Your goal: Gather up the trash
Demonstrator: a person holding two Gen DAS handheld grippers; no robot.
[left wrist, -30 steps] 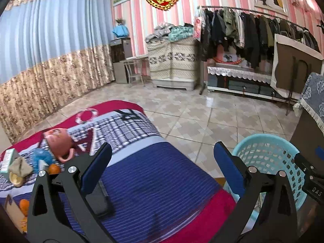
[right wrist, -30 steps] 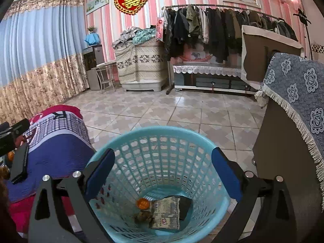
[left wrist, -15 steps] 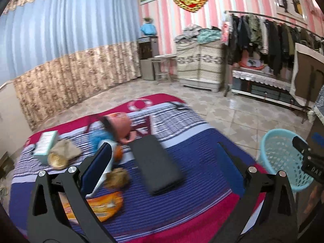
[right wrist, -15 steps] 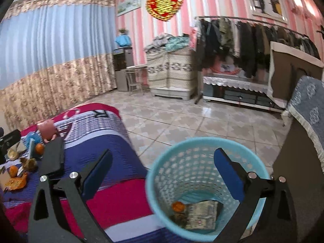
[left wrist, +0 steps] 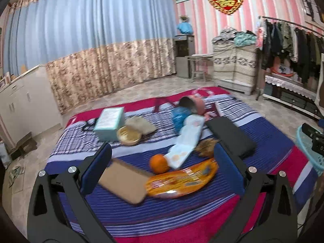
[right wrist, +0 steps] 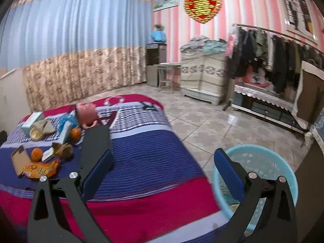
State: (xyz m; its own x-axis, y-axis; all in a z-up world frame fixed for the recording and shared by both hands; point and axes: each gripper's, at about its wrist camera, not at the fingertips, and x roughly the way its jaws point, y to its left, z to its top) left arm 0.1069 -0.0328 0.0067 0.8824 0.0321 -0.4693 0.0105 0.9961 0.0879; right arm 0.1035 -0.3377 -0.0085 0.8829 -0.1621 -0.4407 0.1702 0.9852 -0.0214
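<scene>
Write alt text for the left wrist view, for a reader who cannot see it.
The open left gripper hovers, empty, over a striped blanket strewn with an orange snack wrapper, an orange, a brown card, a teal box and a long black case. The blue basket shows at the right edge.

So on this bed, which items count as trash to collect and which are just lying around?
Likely job items:
orange snack wrapper
white wrapper
brown crumpled scrap
cardboard piece
light blue basket

Probably just lying about:
black case
pink mug
teal box
orange
</scene>
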